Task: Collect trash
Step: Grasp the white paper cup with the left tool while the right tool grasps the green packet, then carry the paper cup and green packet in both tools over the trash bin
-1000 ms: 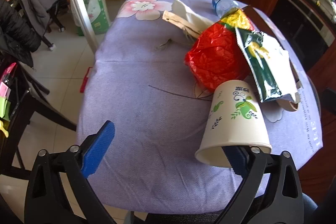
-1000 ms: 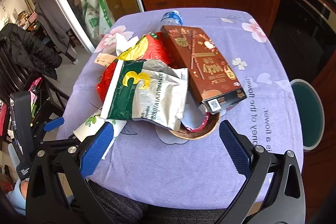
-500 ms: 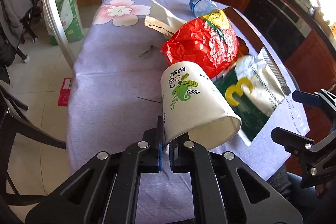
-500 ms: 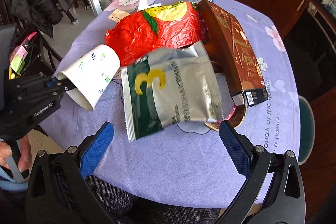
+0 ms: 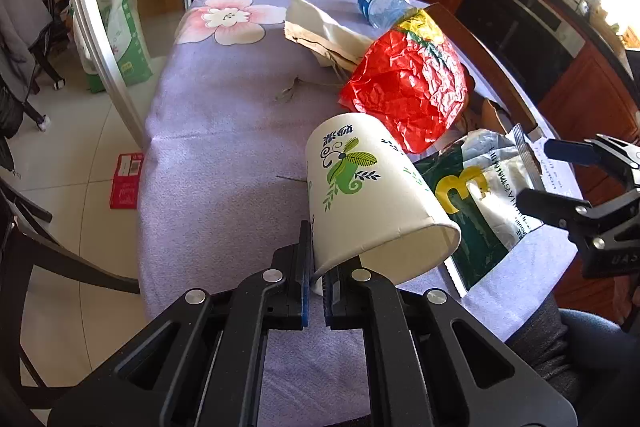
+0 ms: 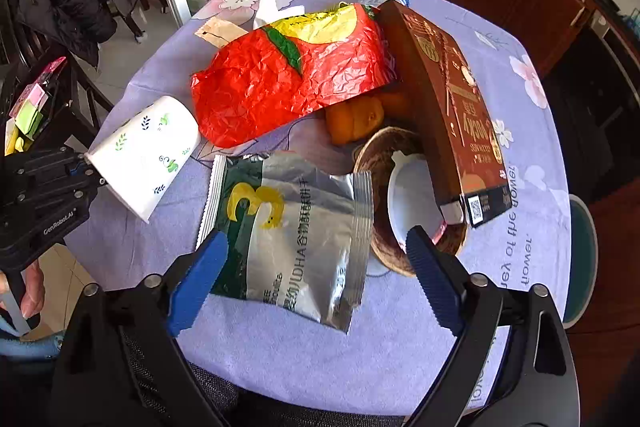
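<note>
A white paper cup (image 5: pixel 368 195) with green leaf prints lies tilted on its side, and my left gripper (image 5: pixel 316 267) is shut on its rim. The same cup (image 6: pixel 148 155) and left gripper (image 6: pixel 86 167) show at the left of the right wrist view. A silver and green foil pouch (image 6: pixel 296 227) marked "3" lies flat on the lilac tablecloth (image 6: pixel 280 347). My right gripper (image 6: pixel 316 267) hangs just over the pouch with its jaws closing. The pouch sits between the blue pads, which do not press on it. The right gripper (image 5: pixel 536 171) also shows beside the pouch (image 5: pixel 480 195).
A crumpled red bag (image 6: pixel 288 79), a brown snack box (image 6: pixel 448 107), orange peel (image 6: pixel 352 119) and a wicker bowl (image 6: pixel 376 155) crowd the table's middle. A water bottle (image 5: pixel 380 3) and torn paper (image 5: pixel 320 27) lie farther back. Chairs stand at the left.
The left gripper shut on the cup's rim and tipped the cup up. The right gripper came down over the pouch, which now lies flat, and its jaws narrowed.
</note>
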